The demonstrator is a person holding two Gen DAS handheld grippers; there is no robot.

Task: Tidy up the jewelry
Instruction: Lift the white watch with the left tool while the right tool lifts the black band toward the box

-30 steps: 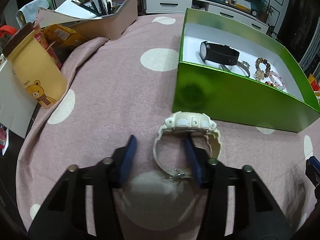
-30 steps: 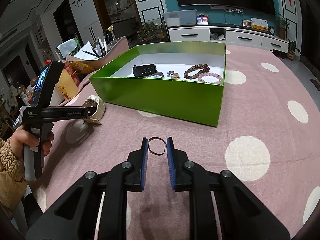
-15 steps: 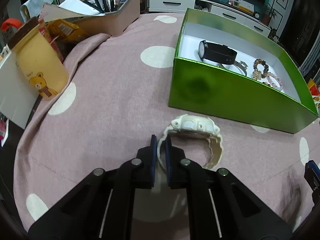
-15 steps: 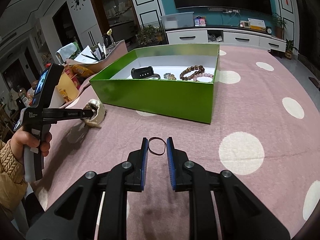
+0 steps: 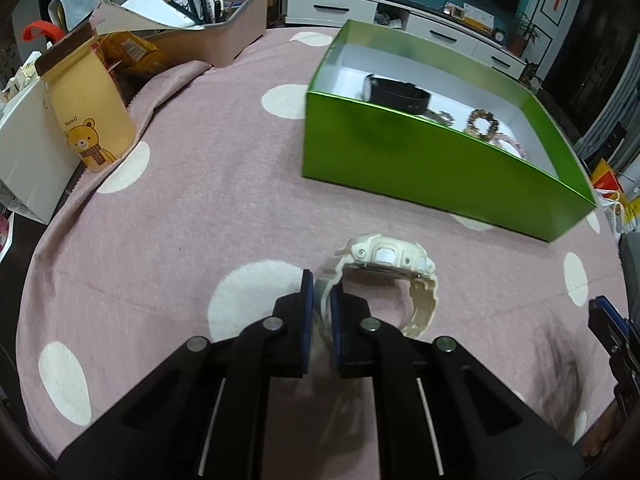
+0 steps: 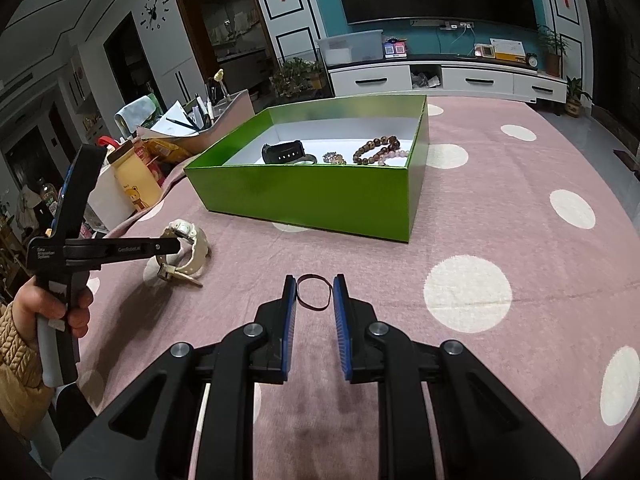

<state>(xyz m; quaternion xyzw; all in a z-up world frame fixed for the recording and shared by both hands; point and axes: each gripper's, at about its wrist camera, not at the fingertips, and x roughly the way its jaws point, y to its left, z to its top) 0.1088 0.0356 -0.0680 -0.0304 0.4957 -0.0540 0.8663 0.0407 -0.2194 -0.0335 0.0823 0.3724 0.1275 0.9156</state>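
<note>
A cream digital watch (image 5: 384,258) hangs low over the pink dotted cloth, in front of the green box (image 5: 420,168). My left gripper (image 5: 322,280) is shut on its strap. From the right wrist view the same left gripper (image 6: 176,245) holds the watch (image 6: 192,240) tilted, buckle end drooping. My right gripper (image 6: 315,280) is shut on a thin brown band (image 6: 315,293), a loop spanning its fingertips. The green box (image 6: 304,196) holds a black watch (image 6: 282,152) and bead bracelets (image 6: 376,148).
A yellow bear pouch (image 5: 88,120), a pen organiser tray (image 5: 216,36) and a white carton (image 5: 24,152) crowd the table's left side. A person's hand (image 6: 60,308) grips the left tool's handle. A TV cabinet (image 6: 440,76) stands beyond the table.
The left jaws have closed on the watch strap and drawn the watch up and back from the box. The right gripper kept its band and shifted slightly.
</note>
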